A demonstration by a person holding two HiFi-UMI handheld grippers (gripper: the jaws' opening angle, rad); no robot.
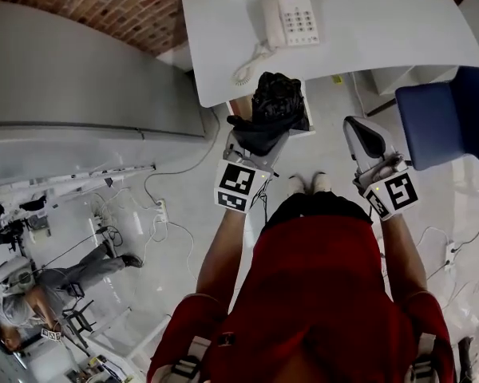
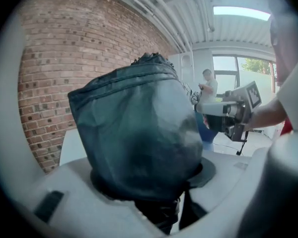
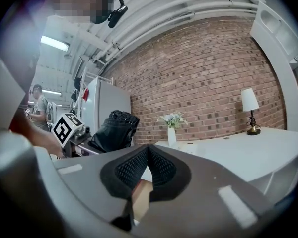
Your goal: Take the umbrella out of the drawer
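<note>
Though clamped by left gripper fingers on loose fabric of umbrella, could slip free, drop into drawer or snag bench edge. Right gripper fingers together, empty.

The crumpled black fabric umbrella is plain black throughout. The pale grey left claw and pale grey right claw each carry a cube of black-and-white square markers, and the right claw's pads are black with a fine mesh texture. The smooth table and push-button telephone are white. The brick wall is red-brown with pale mortar, the padded chair blue, and the person's shirt red.
</note>
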